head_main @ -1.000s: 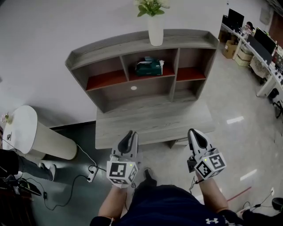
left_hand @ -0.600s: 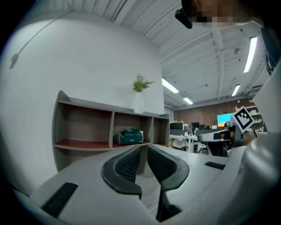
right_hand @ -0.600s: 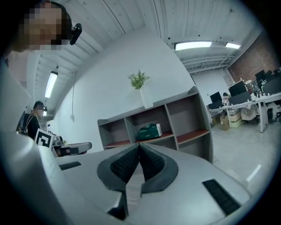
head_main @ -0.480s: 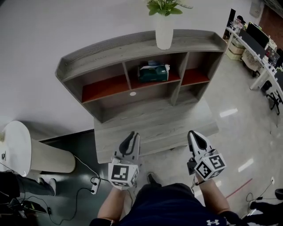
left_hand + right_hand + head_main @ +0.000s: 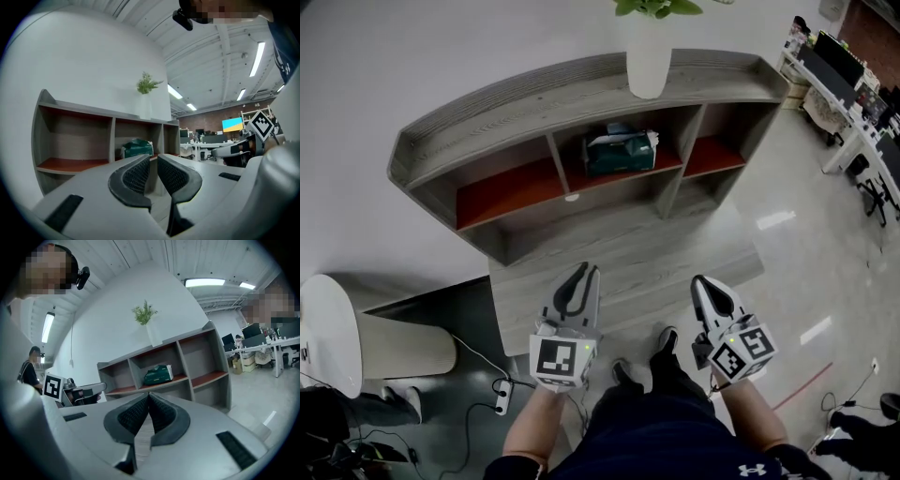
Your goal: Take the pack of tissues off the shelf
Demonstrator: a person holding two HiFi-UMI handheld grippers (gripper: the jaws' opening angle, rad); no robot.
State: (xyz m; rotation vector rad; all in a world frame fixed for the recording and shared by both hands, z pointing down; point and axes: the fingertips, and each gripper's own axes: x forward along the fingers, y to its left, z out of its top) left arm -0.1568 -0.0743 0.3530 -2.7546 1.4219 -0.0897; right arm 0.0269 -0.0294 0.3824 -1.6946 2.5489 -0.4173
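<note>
- Head view: the pack of tissues (image 5: 621,152) lies in the middle compartment of the shelf (image 5: 516,108), below the vase (image 5: 648,61). The left hand-held gripper (image 5: 583,274) and right hand-held gripper (image 5: 705,286) are in front of the shelf, well apart from the pack.
- Left gripper view: its jaws stand a narrow gap apart, with nothing between them.
- Right gripper view: its jaw tips meet, holding nothing.
</note>
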